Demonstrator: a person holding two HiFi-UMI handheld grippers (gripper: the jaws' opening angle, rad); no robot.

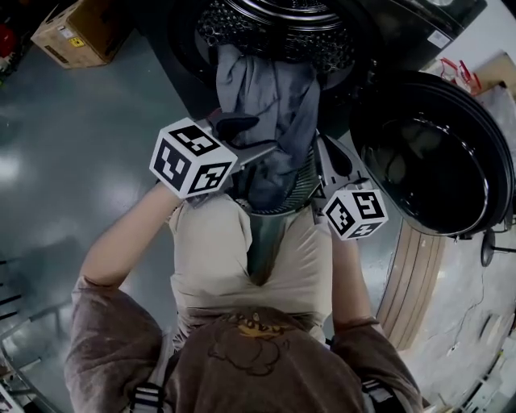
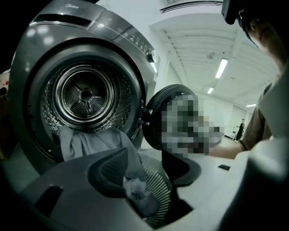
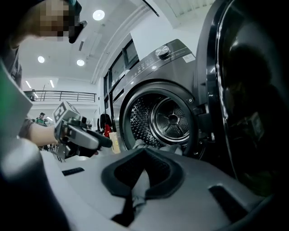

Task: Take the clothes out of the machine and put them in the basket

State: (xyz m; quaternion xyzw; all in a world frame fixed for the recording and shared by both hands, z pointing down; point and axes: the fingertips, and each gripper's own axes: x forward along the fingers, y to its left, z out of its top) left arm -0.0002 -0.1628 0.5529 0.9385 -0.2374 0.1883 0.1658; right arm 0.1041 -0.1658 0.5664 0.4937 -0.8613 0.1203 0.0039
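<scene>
Grey garment hangs out of drum mouth of machine, lower end in slatted basket just below mouth. Left gripper below mouth, at garment's left edge: jaws spread, cloth loose between them, unpinched. Right gripper below mouth, right side: jaws pressed together on fold of same garment. Open door right of mouth, close beside right gripper. Cardboard box on floor, well left of mouth.
</scene>
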